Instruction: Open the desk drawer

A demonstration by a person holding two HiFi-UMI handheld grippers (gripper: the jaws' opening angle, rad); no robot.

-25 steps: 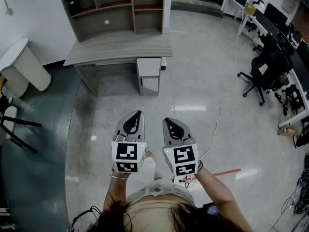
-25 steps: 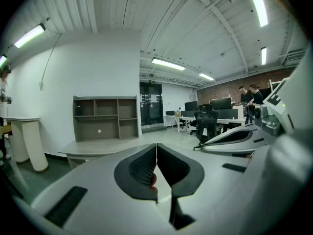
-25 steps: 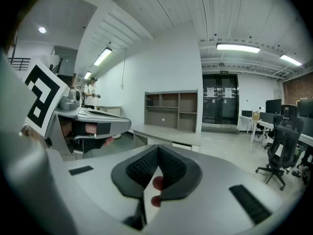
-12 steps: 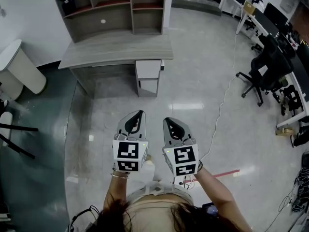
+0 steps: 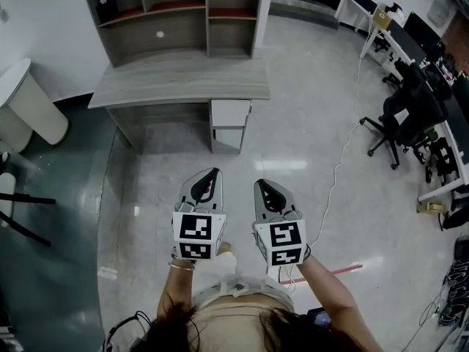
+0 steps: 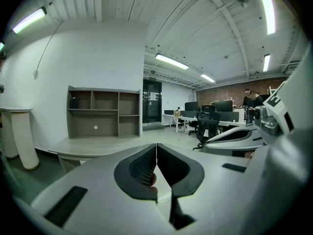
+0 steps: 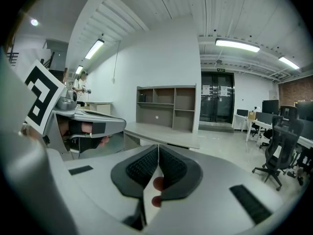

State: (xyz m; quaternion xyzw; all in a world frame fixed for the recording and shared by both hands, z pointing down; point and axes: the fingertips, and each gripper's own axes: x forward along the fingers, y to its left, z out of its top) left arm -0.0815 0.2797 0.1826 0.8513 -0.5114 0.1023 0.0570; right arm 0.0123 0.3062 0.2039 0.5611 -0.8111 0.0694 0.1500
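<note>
Left gripper (image 5: 211,172) and right gripper (image 5: 259,184) closed, empty, facing desk (image 5: 176,83); bystanders (image 6: 250,98) only in gripper views.

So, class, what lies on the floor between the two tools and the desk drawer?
Nothing: in the head view, only bare shiny floor separates the left tool and right tool from the drawer. The white cable runs off to the right.

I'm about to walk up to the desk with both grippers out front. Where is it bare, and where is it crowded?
The desktop in front of the shelves is bare. The floor in front of the drawer is open too. It is crowded at the sides: office chairs and a white cable on the right, a white stand on the left.
</note>
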